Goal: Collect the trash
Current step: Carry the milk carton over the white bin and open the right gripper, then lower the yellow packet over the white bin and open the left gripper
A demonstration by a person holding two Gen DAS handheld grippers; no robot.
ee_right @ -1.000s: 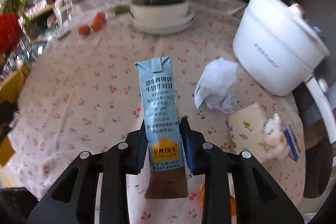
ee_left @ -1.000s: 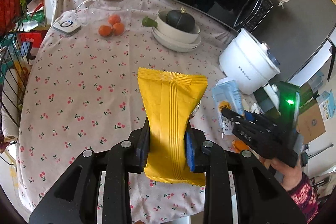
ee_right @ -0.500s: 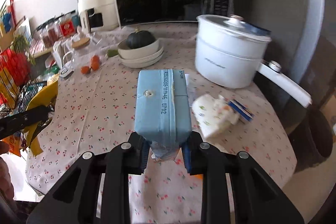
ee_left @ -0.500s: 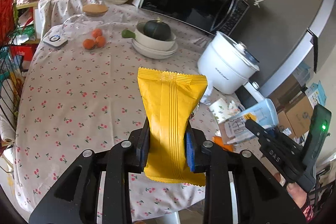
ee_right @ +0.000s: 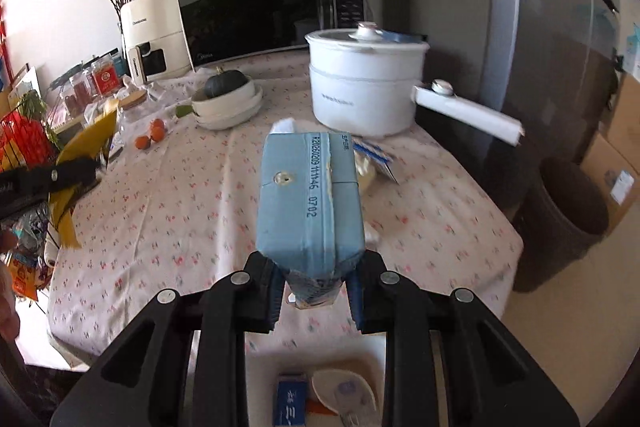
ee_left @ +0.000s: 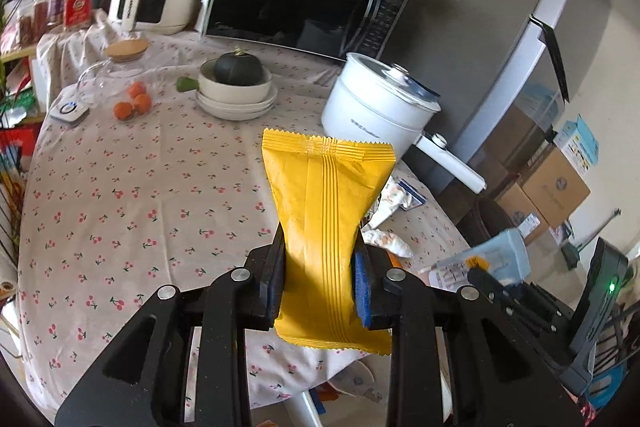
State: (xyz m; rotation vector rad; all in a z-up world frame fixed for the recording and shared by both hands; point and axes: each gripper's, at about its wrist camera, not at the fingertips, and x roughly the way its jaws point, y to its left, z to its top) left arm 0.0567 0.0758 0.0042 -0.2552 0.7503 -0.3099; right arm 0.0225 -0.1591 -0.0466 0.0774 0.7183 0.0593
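Trash in both grippers, lifted clear of the table: the step in hand looks like the carry, with each piece picked up and none yet dropped. The left gripper is pinched narrow on a yellow wrapper, its blue pads pressing the waist of the pack so that the crimped top fans out above and the lower edge hangs below the jaws. The right gripper is likewise closed to a narrow gap on a blue carton, gripped near its lower end, the folded top with its printed date code tipped toward the camera. A dark bin stands on the floor just off the table's right edge, beside the grey fridge, and is the likely target. The next move calls for swinging both loads over its mouth, keeping the grips firm until each piece is above the opening, then parting the jaws. More litter lies on the cloth near the white pot: crumpled paper and a small blue-and-white packet, so the job is judged only partly done. The carton is held by its end and may pivot if swung fast; the wrapper is light and could cling to a pad on release.
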